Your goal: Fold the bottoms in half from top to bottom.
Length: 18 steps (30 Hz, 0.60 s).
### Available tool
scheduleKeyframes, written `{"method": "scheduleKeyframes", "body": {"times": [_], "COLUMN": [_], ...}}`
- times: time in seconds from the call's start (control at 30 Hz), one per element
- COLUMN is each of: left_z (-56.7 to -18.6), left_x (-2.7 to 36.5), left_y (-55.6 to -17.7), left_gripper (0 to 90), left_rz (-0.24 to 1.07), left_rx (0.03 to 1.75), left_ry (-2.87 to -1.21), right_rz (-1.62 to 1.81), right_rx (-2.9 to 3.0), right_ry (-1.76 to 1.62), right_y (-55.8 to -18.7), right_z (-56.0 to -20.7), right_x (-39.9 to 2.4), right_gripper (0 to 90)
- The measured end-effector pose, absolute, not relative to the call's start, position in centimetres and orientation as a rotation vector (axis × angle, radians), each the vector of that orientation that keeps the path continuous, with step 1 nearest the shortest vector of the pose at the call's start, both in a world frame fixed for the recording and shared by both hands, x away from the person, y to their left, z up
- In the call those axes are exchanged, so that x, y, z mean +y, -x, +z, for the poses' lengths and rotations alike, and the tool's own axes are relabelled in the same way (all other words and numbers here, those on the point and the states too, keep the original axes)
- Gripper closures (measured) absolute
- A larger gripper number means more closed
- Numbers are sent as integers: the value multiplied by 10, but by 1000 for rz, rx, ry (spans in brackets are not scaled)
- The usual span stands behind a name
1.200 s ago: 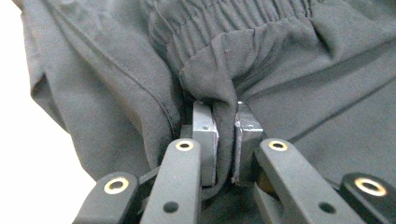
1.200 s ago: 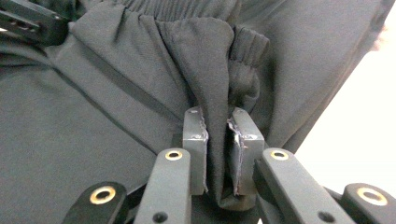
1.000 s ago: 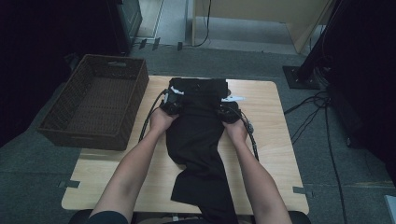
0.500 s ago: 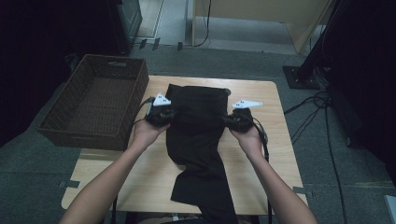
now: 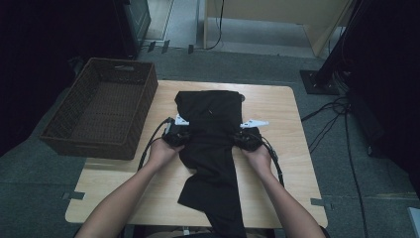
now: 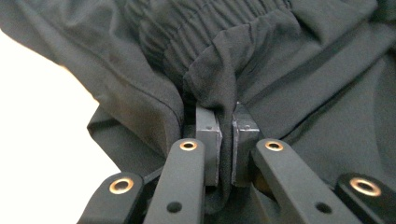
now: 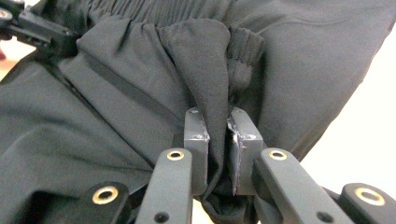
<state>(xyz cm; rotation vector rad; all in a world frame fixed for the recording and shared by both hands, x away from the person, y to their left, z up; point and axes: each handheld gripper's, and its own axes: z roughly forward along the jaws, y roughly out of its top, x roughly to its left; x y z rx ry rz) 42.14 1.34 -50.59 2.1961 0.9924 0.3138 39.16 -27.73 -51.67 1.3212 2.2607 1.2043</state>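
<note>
Tools (image 5: 179,133) (image 5: 246,137) pinching plain black trousers (image 5: 213,119), no readable label.

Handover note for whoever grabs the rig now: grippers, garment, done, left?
Left gripper: shut on a fold of the black trousers at their left edge.
Right gripper: shut on a fold at the right edge.
Trousers lie on the wooden table, one leg hanging off the near edge.
Wicker basket stands left, nothing in it.
Done: both edges gripped.
Left: probably finish folding, then into the basket.
</note>
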Motion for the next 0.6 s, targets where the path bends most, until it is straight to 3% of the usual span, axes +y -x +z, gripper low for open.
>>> {"method": "scheduleKeyframes", "body": {"times": [0.43,0.6], "left_z": [-507,-507], "left_x": [-6,0], "left_y": [-482,-489], "left_gripper": [828,824], "left_rz": [455,368], "left_rx": [1122,1159], "left_ry": [-2151,-2116], "right_rz": [1085,1092], "right_rx": [2098,2099], "right_ry": [-1379,-1424], "right_y": [-462,-470], "right_z": [-517,-515], "right_x": [-266,-269], "right_gripper": [762,692]}}
